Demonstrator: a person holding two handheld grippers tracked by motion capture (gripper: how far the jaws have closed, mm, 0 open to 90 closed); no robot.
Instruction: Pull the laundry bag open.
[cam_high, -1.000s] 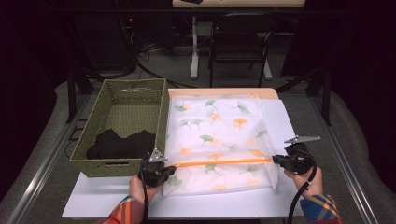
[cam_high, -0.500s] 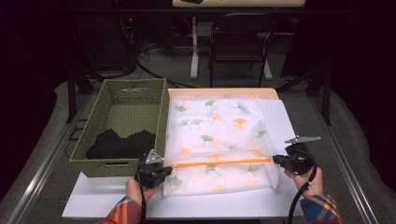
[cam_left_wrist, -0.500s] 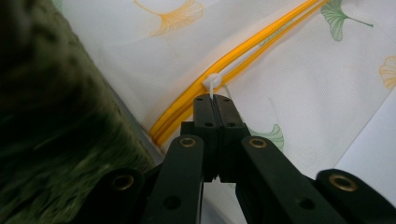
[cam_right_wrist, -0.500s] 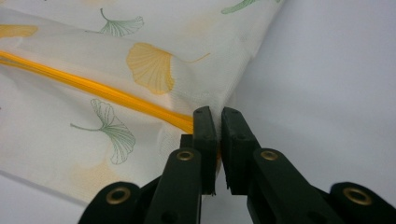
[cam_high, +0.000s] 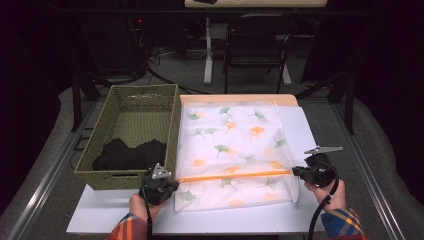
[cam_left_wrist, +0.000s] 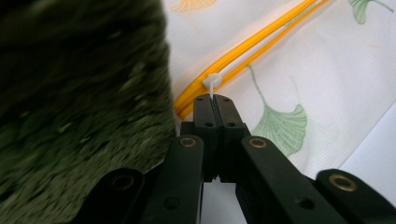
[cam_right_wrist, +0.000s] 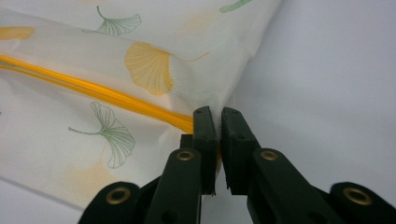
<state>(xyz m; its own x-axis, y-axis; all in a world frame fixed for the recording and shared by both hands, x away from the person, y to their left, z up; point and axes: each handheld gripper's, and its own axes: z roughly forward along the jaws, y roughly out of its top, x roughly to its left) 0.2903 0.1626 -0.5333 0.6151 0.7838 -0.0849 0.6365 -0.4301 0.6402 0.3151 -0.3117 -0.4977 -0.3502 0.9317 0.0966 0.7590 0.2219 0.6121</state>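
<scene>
Covering grey table (cam_high: 360, 165): white sheet (cam_high: 300, 125); dark room w/ chair (cam_high: 257, 50).

basket (cam_left_wrist: 79, 116): blurred and cut off by the frame edge, just left of the left gripper (cam_left_wrist: 215, 99)
zipper bag (cam_right_wrist: 116, 93): edge hidden between the right gripper (cam_right_wrist: 218, 116) jaws
dark cloth (cam_high: 127, 154): too dim to identify

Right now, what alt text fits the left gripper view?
The left gripper, jaws shut, pinches the white pull tab of an orange zipper on a white mesh bag printed with ginkgo leaves. A blurred green woven basket stands beside it.
</scene>
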